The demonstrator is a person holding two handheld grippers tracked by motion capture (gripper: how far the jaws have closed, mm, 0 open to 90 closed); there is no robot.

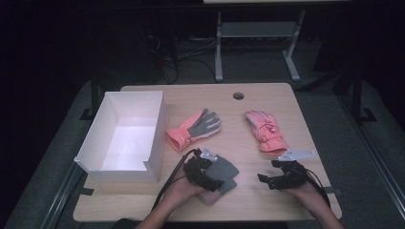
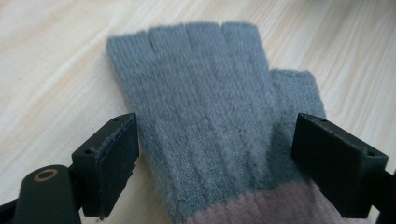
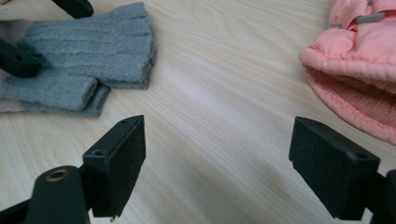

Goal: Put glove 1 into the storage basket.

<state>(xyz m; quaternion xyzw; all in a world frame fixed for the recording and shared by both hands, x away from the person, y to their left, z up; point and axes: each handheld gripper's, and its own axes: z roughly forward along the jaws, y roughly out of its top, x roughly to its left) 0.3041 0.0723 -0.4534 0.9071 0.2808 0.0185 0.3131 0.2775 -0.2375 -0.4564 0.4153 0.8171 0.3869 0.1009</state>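
I take the white box [image 1: 125, 138] as my landmark: it stands on the left part of the desk [image 1: 248, 195], open at the top, and I see nothing inside it, only its white floor and walls.

Just right of the box lies a pink glove with a grey palm [image 1: 195, 129], cuff toward the box's near corner. Farther right of the box, well apart from that one, a second pink padded glove [image 1: 266, 131] lies with its cuff toward me; in the right gripper view its ribbed cuff [image 3: 359, 74] sits beyond the right finger.

Near the box's front right corner a grey knitted fingerless glove [image 1: 221, 172] with a pink cuff rests flat on the desk. My left gripper [image 2: 215, 158] is over it with the fingers spread wide, one on each side of the glove near the cuff; I cannot tell whether they touch the knit, and they have not closed on it. In the right gripper view a second grey layer shows under the first.

My right gripper [image 3: 217, 165] sits farthest right of the box, fingers wide apart over bare wood, holding nothing.
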